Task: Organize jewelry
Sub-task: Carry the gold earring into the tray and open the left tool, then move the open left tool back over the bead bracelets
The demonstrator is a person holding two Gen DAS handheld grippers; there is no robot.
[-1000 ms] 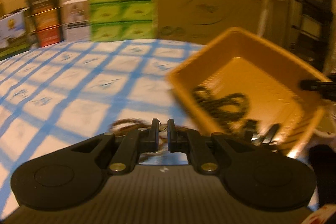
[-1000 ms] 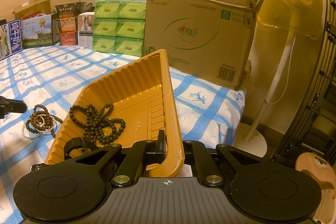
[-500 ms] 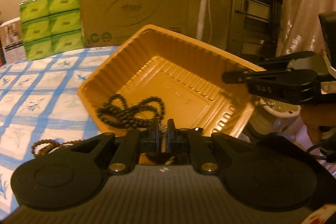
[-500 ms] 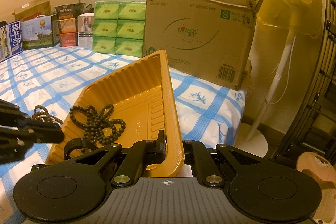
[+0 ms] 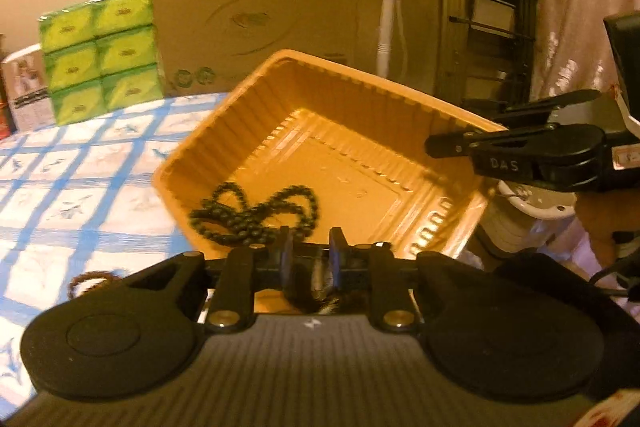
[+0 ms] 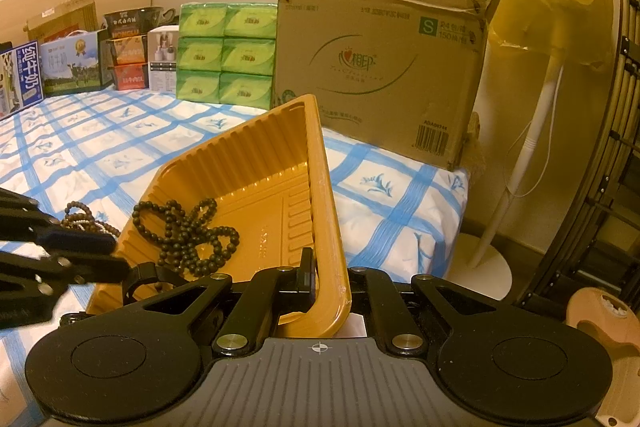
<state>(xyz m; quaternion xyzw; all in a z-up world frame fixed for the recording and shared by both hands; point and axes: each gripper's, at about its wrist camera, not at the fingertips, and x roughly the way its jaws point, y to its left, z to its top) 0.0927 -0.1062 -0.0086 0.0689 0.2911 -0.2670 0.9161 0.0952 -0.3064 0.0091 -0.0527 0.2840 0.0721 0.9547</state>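
We see our left hand-held gripper [image 5: 310, 253] poised over the near rim of the orange tray [image 5: 400, 103]. Its jaws have just been opening and now stand a little apart, with a dark, glossy bundle [image 5: 316, 297], blurred but likely a bracelet, hanging between and just below them. Whether the pads grip it we cannot tell.

Our right hand-held gripper [image 6: 332, 277] is shut on the tray's near corner and tips the tray up off the bed [image 6: 380, 187], so its floor faces the left hand.

Inside the tray, one long string of dark beads [image 6: 188, 233] lies looped in a loose knot against the low side, just ahead of the left jaws. More beads [image 6: 86, 219], brown with a pale strand, lie on the checked bedsheet just outside the tray's left wall, near the left hand and well apart from the right.

The coming move, as we judge it, turns on one thing: the tray floor sits straight ahead of and below the left jaws, so the bundle should fall inside if they open further. The left hand is nearer the loose beads on the bed; the right is tied up steadying the tray.

Behind stand a cardboard box [image 6: 384, 51] and green tissue packs [image 6: 226, 55].
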